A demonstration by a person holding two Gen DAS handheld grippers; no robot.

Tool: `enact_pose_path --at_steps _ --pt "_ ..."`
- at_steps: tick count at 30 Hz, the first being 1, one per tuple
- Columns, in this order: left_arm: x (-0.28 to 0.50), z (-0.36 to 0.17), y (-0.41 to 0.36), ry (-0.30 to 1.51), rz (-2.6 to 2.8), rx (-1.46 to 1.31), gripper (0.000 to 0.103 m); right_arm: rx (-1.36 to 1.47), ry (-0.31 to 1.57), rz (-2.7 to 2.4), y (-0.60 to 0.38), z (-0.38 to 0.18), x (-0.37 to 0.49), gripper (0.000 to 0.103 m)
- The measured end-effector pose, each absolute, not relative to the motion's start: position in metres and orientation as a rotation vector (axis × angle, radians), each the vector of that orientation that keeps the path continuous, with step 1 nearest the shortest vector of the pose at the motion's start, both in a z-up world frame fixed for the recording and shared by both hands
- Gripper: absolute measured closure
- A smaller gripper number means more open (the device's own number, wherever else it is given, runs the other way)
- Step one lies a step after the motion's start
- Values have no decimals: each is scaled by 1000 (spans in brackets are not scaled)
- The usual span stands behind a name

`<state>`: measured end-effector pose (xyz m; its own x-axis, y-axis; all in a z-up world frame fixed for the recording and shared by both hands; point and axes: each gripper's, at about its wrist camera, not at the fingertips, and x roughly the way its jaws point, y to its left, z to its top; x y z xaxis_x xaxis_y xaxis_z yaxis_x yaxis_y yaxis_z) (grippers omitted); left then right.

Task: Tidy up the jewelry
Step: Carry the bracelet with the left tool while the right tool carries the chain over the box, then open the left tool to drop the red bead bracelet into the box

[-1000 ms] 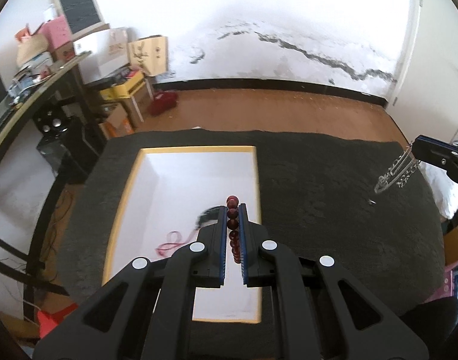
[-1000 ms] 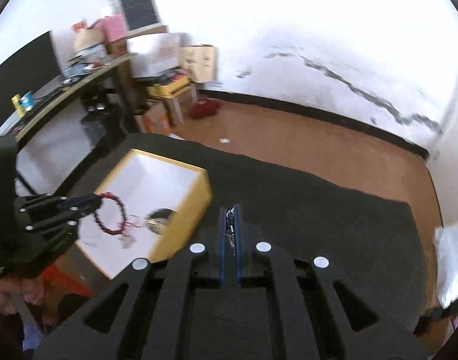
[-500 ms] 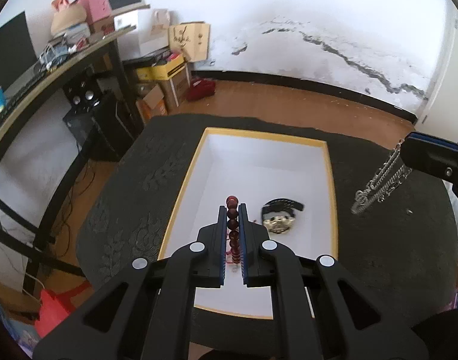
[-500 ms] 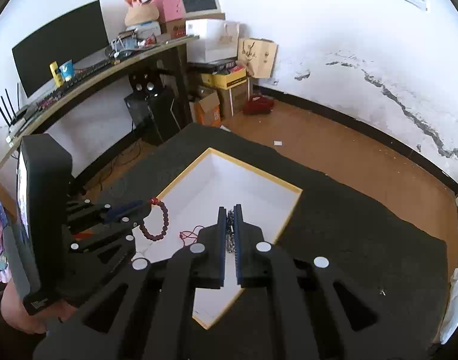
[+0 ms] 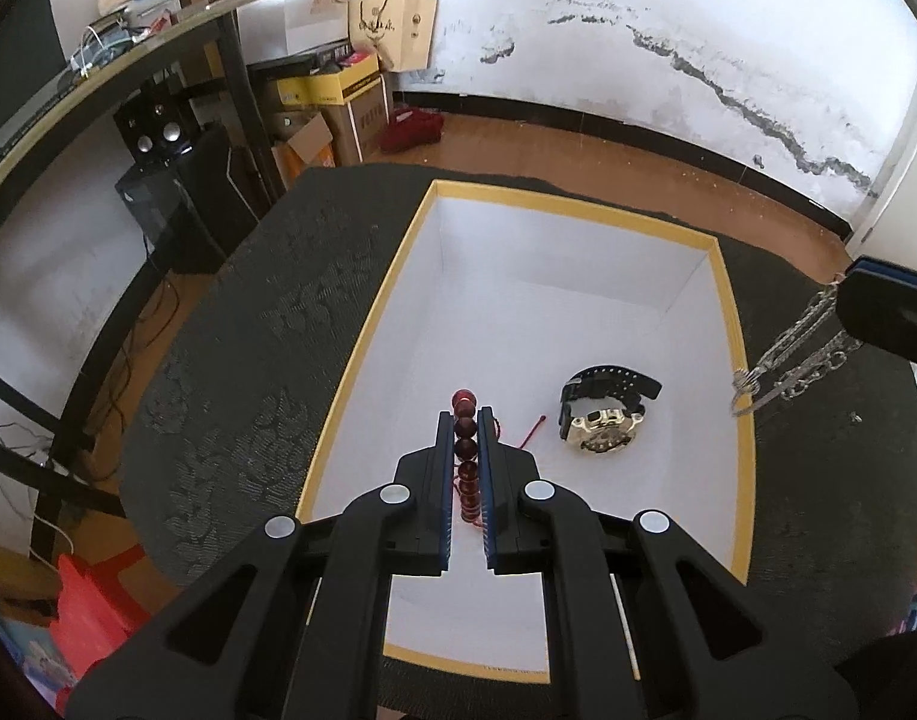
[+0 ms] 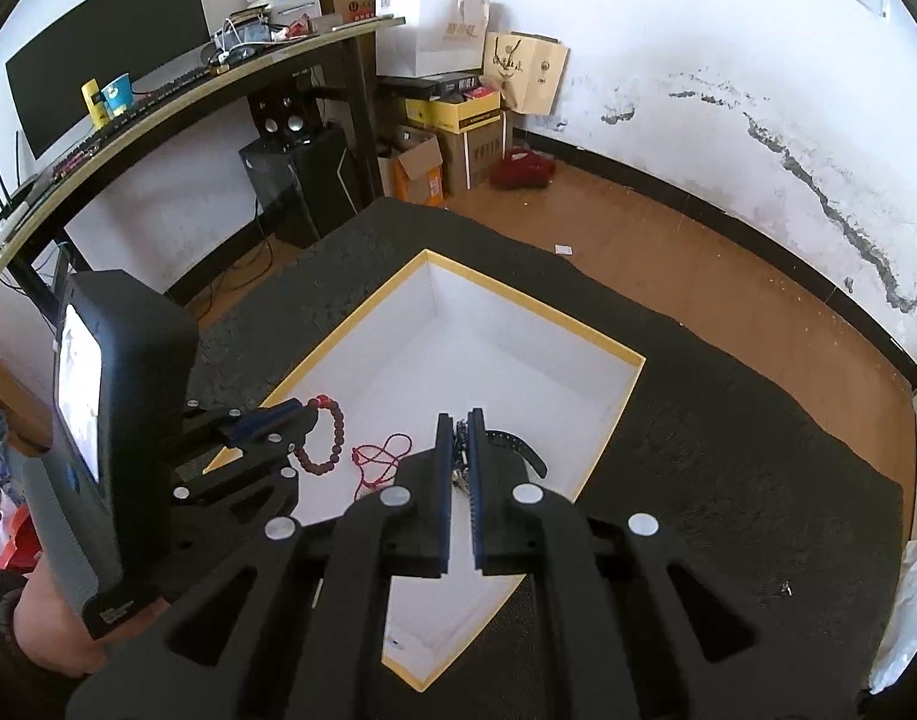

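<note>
A white box with a yellow rim (image 5: 578, 203) (image 6: 530, 311) lies open on the dark cloth. My left gripper (image 5: 464, 420) (image 6: 305, 414) is shut on a dark red bead bracelet (image 5: 464, 450) (image 6: 329, 441), which hangs over the box's left part. My right gripper (image 6: 457, 423) is shut on a silver chain (image 5: 788, 354) (image 6: 460, 450); in the left wrist view the chain dangles over the box's right rim. Inside the box lie a black-strapped watch with a gold face (image 5: 602, 414) (image 6: 515, 447) and a thin red cord (image 6: 380, 459) (image 5: 533, 429).
The dark patterned cloth (image 5: 266, 348) (image 6: 728, 450) covers the table around the box. To the left stand a desk (image 6: 158, 108) with a monitor, a computer tower (image 5: 170, 210), cardboard boxes (image 6: 458, 138) and a red stool (image 5: 92, 606). Wooden floor (image 5: 608, 150) lies beyond.
Both grippers have moved in toward the box and lower. The bead bracelet now hangs over the box interior, and the chain has come from over the cloth to the box's right rim.
</note>
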<state>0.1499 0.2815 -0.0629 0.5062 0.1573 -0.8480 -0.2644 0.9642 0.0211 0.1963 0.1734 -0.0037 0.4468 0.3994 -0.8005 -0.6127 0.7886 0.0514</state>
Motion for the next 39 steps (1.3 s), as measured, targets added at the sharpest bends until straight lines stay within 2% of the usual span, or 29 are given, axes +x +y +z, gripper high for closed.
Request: enact_pose_path --at_steps 12,31,32,34,35,36,38,39 --pt "159 -86 284 1046 251 -128 96 -271 917 632 174 -9 201 98" --pt "161 -89 286 1073 245 -144 94 -277 917 625 169 -8 204 98" --pt "161 -90 286 1079 247 -148 89 -278 918 626 168 -9 203 98" --pt "160 -90 288 1082 248 -161 54 -279 920 625 168 -11 203 98" --pt "158 -88 289 1070 252 -170 27 -279 921 625 167 -11 203 98" --pt "156 -87 289 1057 258 -170 24 -279 924 625 167 -12 204 98" --pt "153 -82 288 1036 271 -149 23 -281 928 624 168 -15 205 98" --pt "152 -81 287 1031 271 -144 19 -282 930 623 169 -16 206 98"
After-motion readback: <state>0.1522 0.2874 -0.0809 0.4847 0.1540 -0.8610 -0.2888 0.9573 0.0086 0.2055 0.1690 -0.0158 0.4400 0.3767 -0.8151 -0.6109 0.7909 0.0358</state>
